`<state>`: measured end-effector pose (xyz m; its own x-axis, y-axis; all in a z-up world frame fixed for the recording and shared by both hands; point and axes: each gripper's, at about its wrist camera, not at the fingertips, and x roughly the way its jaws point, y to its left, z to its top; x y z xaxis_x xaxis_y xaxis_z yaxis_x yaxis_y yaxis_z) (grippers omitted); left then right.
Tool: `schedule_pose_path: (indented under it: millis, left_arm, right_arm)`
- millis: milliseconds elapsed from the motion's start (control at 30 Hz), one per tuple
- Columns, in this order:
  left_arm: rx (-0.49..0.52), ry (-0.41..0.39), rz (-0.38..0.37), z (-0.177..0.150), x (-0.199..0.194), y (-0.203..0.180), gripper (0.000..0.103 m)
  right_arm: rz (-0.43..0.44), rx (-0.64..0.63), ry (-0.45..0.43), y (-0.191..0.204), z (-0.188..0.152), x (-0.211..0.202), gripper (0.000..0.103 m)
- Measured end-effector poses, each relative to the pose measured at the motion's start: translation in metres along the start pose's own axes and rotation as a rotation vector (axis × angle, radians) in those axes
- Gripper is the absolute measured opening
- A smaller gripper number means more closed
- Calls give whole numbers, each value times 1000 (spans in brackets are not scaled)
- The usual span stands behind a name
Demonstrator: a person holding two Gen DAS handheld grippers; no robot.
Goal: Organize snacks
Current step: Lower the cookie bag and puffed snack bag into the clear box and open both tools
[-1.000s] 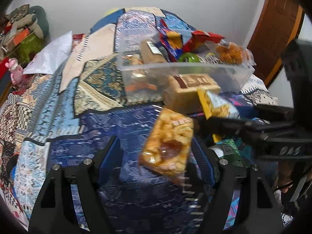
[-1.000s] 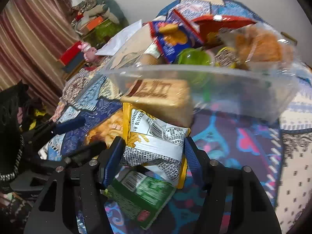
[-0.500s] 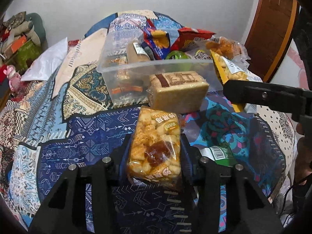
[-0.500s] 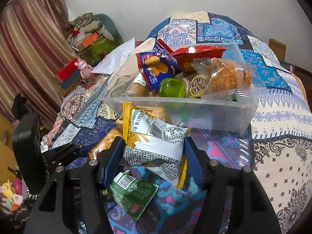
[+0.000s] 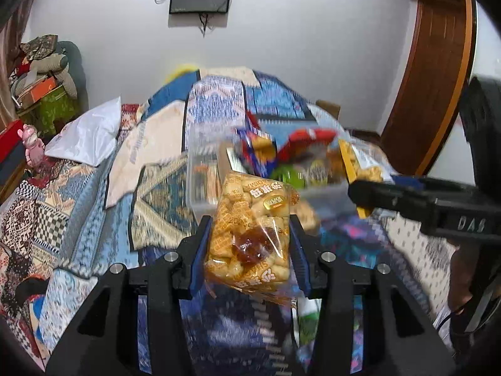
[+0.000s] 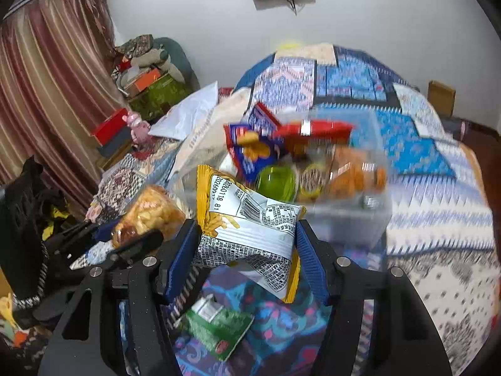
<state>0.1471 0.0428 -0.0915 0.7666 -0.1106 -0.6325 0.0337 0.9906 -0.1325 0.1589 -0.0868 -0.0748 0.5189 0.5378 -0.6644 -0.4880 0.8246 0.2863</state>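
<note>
My left gripper (image 5: 249, 250) is shut on a clear bag of golden puffed snacks (image 5: 250, 232) and holds it up above the bed, in front of a clear plastic bin (image 5: 203, 185) filled with snack packs. My right gripper (image 6: 247, 250) is shut on a yellow and white snack packet (image 6: 250, 228) and holds it up before the same bin (image 6: 350, 222). The right gripper also shows at the right of the left wrist view (image 5: 422, 200). The puffed snack bag shows at the left of the right wrist view (image 6: 150, 213).
A green snack packet (image 6: 216, 329) lies on the patterned quilt (image 6: 438, 219) below my right gripper. A white plastic bag (image 5: 84, 138) lies on the bed to the left. Boxes and clutter (image 5: 37, 94) stand by the left wall. A wooden door (image 5: 432, 78) is at right.
Both grippers have risen with their packets, so the bin now sits lower and farther in view. The left gripper closed on the puffed snack bag and lifted it off the quilt.
</note>
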Motion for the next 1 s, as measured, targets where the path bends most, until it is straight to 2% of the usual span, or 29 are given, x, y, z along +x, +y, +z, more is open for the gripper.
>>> schedule_pose_path:
  millis: [200,367,600,700,833,1000]
  left_arm:
    - [-44,-22,-8,31,11,13,46]
    - [-80,-16,-11,43,35,24,46]
    - [-88,44,7,46,79,35,46]
    - [-104,52,10,46,91,39,45]
    - [-125,55,1,47,96,43,45]
    - [-110,46,4,47,89,41,45]
  right_arm:
    - [-29,-38,-34,1,22,7,60]
    - [-42,-34,-11,-6,35,34,60]
    - [-35,-32,17,-8,43,63,60]
    - [-57,-57,12,-3,43,68,62]
    - [-96,-106,9,6,41,70,64]
    - [-93,-112,24,6,41,69,67]
